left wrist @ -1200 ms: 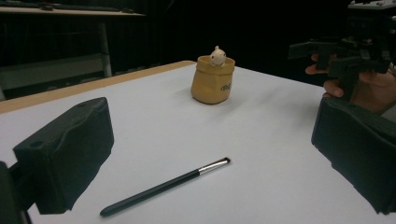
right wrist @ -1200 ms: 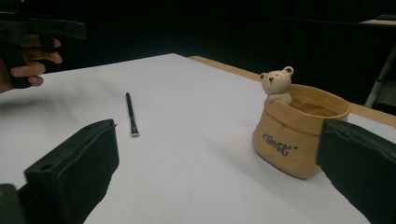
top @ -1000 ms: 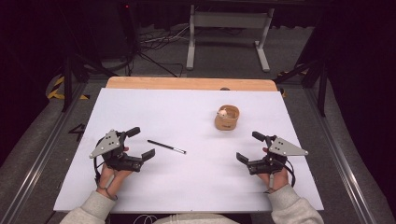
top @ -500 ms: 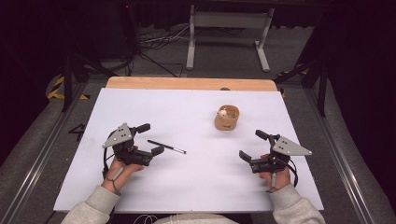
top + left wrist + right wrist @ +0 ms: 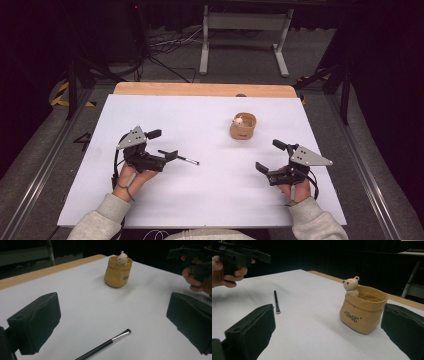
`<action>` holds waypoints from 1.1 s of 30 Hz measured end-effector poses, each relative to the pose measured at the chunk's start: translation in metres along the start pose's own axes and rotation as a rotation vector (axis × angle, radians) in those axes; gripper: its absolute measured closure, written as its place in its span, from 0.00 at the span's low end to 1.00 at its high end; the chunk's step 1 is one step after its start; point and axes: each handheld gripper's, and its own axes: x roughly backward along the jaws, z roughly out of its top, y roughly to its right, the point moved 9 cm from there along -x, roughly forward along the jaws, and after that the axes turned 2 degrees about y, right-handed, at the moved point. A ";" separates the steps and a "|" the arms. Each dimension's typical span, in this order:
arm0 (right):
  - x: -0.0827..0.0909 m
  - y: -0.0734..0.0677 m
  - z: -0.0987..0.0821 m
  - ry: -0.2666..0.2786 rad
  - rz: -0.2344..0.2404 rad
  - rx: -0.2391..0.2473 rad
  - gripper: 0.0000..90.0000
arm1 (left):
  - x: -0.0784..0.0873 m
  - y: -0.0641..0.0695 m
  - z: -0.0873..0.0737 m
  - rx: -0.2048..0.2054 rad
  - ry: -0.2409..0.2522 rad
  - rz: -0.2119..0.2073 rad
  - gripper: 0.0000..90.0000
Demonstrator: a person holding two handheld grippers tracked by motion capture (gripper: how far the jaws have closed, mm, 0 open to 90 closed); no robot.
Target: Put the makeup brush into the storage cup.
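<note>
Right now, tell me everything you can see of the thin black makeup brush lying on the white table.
The thin black makeup brush has a slim black handle, a short silver ferrule and a small dark bristle tip. It lies flat on the white table, untouched, between the spread jaws of the open left gripper. In the high view its tip points right; the tan bear cup stands apart, farther back.

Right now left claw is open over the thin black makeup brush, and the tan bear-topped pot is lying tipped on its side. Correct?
Not quite. The tan bear-topped pot stands upright on the white table sheet, its mouth facing up, as the right gripper view shows. The rest holds: the left claw is open over the thin black makeup brush, which lies flat between its jaws in the left gripper view.
</note>
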 end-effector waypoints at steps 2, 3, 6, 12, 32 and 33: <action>0.000 0.000 0.000 -0.002 0.003 -0.002 0.00 | 0.000 -0.003 0.001 -0.016 -0.019 0.004 0.01; 0.000 0.000 0.000 -0.003 0.003 -0.002 0.00 | 0.000 -0.004 0.001 -0.014 -0.036 0.004 0.02; -0.001 -0.001 -0.001 -0.006 0.003 0.000 0.00 | -0.001 -0.006 0.002 -0.024 -0.064 0.001 0.02; -0.001 -0.002 -0.001 -0.015 0.009 0.002 0.00 | -0.003 -0.011 -0.001 -0.041 -0.169 -0.009 0.02; -0.002 -0.001 -0.002 -0.032 0.060 -0.075 0.00 | -0.011 -0.017 0.011 -0.187 -0.451 0.044 0.03; -0.001 -0.001 -0.001 -0.030 0.058 -0.071 0.00 | -0.012 -0.017 0.012 -0.188 -0.463 0.041 0.03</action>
